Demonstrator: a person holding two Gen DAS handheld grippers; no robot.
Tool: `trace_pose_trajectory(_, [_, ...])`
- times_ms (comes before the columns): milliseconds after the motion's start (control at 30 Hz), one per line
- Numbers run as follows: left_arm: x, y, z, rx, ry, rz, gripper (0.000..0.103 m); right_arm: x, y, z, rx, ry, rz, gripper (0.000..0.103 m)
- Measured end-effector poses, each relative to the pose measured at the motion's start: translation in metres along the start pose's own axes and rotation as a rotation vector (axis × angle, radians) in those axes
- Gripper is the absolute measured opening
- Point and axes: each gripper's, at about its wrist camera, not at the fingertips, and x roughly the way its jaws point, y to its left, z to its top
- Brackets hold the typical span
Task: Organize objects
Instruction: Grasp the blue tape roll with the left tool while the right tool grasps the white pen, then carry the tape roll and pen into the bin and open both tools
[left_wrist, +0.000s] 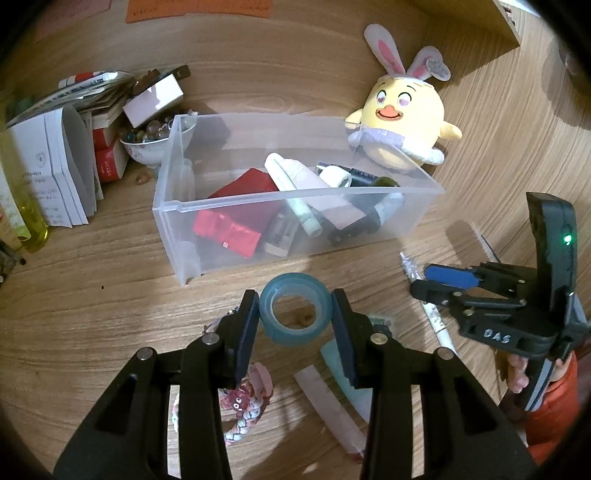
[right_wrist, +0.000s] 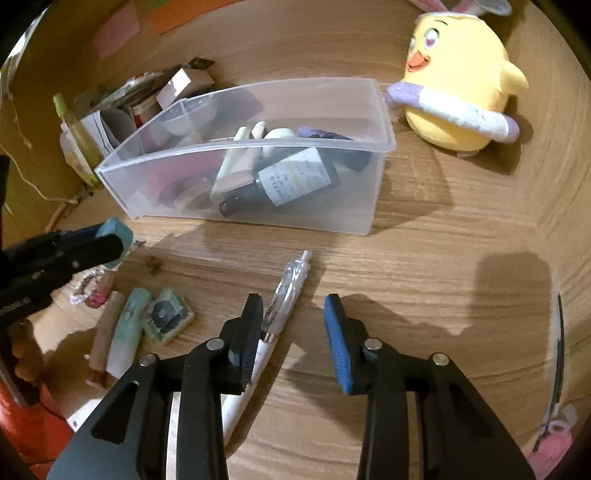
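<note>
your left gripper (left_wrist: 295, 314) is tilting down just in front of the clear bin (left_wrist: 236, 201), pinching the blue tape roll (left_wrist: 294, 312). your right gripper (right_wrist: 291, 325) is hanging spread beside the pen (right_wrist: 286, 290). the bin is holding bottles and tubes.

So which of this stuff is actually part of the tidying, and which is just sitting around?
Part of the job:
clear bin
blue tape roll, gripped by the left gripper
pen beside the open right gripper

Just lying about:
chick plush
bead bowl
booklets
</note>
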Motion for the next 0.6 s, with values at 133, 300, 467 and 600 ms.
trace_pose_trajectory(133, [-0.002,0.001,0.000,-0.005,-0.006,-0.002,0.039,0.003,0.010,0.001,-0.052,-0.005,-0.020,0.023])
trace_pose_trajectory(300, [-0.005,0.002,0.000,-0.016,-0.014,-0.003,0.039,0.004,0.007,-0.001,-0.055,-0.016,-0.004,0.014])
trace_pose_trajectory(467, [-0.016,-0.001,0.004,-0.015,-0.045,0.001,0.039,-0.004,0.003,-0.006,-0.051,-0.037,0.026,0.010])
trace_pose_trajectory(600, [-0.022,-0.004,0.010,-0.022,-0.069,0.001,0.039,-0.020,0.003,-0.005,-0.054,-0.090,0.028,0.010])
